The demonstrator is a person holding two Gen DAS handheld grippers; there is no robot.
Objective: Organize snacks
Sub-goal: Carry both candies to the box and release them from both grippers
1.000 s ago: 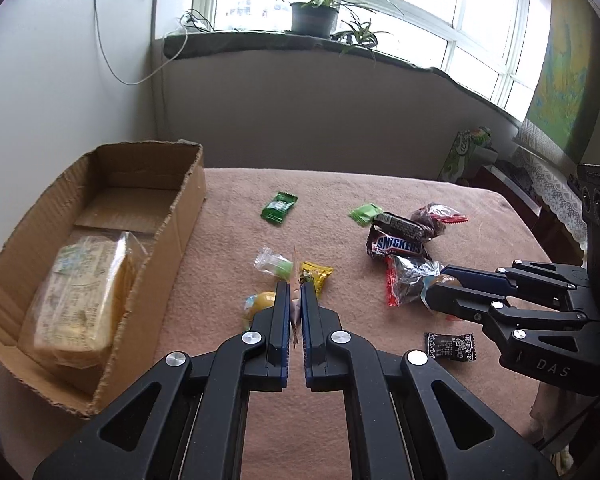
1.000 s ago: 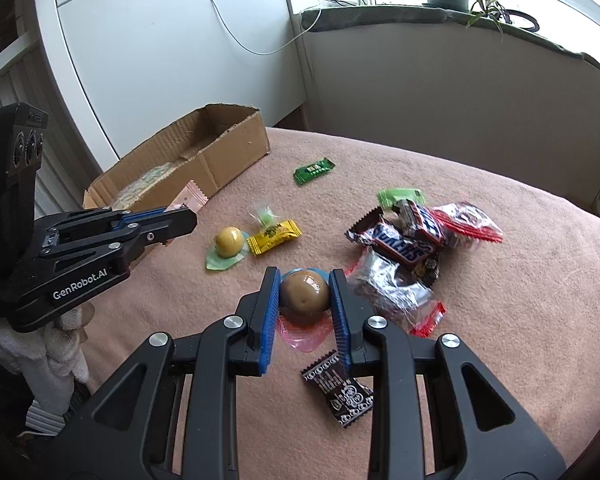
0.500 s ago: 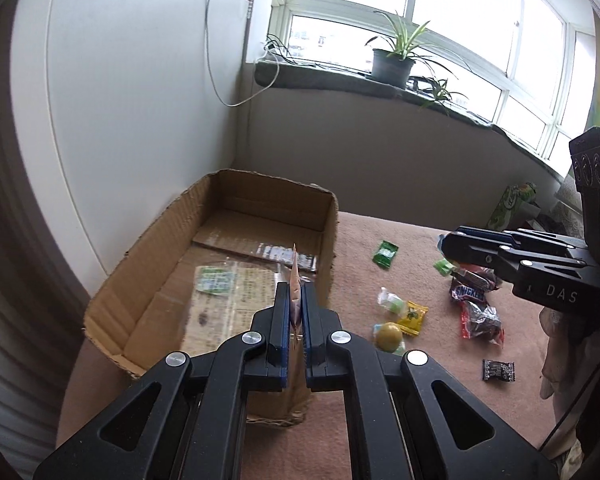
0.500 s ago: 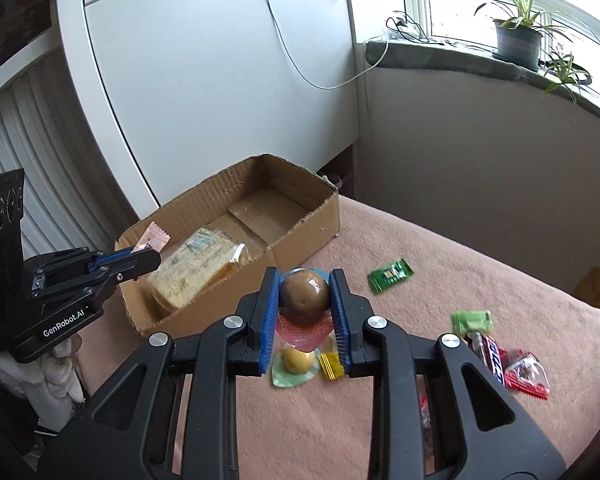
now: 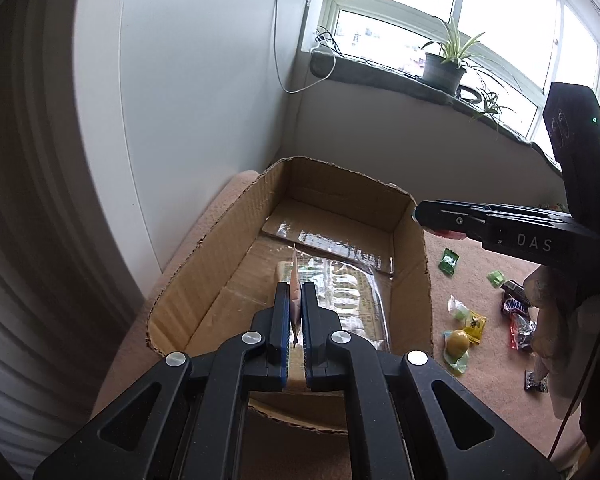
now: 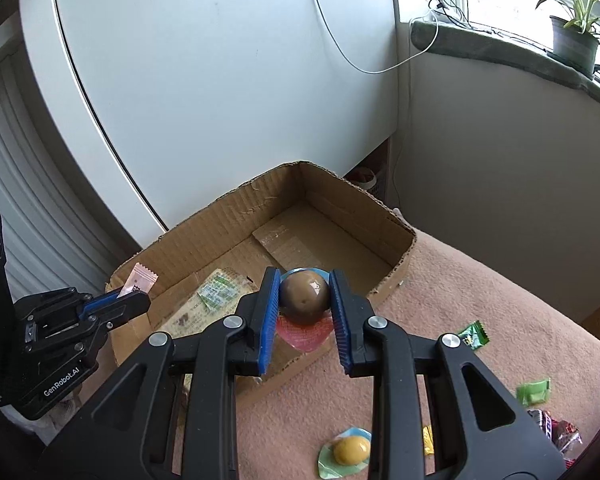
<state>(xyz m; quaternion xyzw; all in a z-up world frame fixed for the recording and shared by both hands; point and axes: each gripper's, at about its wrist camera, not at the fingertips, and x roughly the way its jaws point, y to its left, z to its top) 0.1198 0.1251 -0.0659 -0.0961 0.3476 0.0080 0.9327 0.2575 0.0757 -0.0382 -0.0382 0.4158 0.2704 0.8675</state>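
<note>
— Left gripper [image 5: 296,300]?
— Pinching a thin pink sachet [image 5: 295,280], above the cardboard box [image 5: 410,280].
— Right gripper [image 6: 305,288]?
— Clamped on a brown ball candy [image 6: 304,298], over the box's near right wall; other snacks [image 5: 466,332] right on the cloth.

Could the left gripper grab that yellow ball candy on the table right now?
Probably not: the left gripper is shut on a pink sachet over the cardboard box, and the yellow ball candy lies outside.

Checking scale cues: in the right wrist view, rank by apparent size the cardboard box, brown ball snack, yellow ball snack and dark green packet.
1. cardboard box
2. brown ball snack, enlarged by nearness
3. yellow ball snack and dark green packet, alike
</note>
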